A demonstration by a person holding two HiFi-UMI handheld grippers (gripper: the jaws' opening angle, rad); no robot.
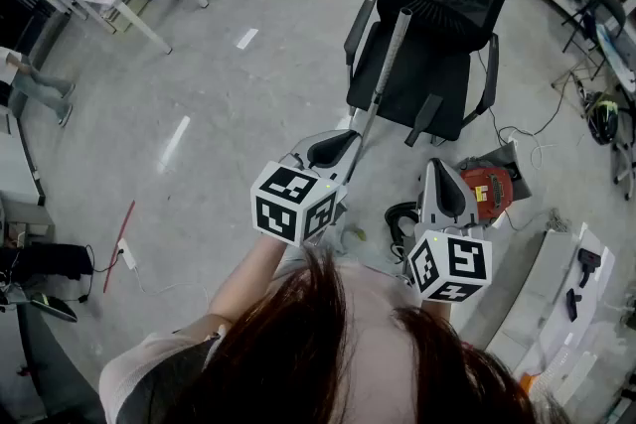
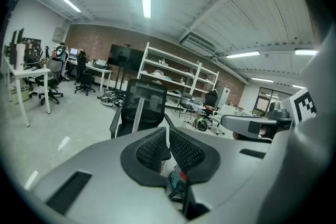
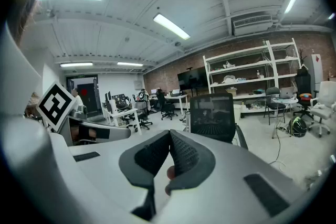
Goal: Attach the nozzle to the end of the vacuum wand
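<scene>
Currently held: nothing, in either pair of jaws.
Left gripper (image 2: 167, 137): the jaws are pressed together at the tips with no object between the ribbed black pads. It tilts slightly downward.
Right gripper (image 3: 169, 137): the jaws are closed tip to tip and empty. A fingertip of the person's hand shows just under the pads.
Marker cubes: the left cube (image 1: 293, 204) and the right cube (image 1: 449, 265) sit behind the jaws, close to the person's head.
Vacuum wand (image 1: 388, 74): a silver tube directly ahead of the left jaws. It leans tilted against the black office chair (image 1: 427, 79), with its upper end by the backrest. Its lower end drops out of sight behind the left jaws.
Office chair: ahead of both pairs of jaws, the seat facing them, standing on the grey floor (image 1: 199, 65).
Red vacuum body (image 1: 487, 189): on the floor just to the right of the right jaws.
White table (image 1: 552, 258): to the right of the right jaws and well apart from them, carrying small black parts (image 1: 588, 261).
Nozzle: I cannot tell which of these parts it is. Neither pair of jaws touches any of them.
</scene>
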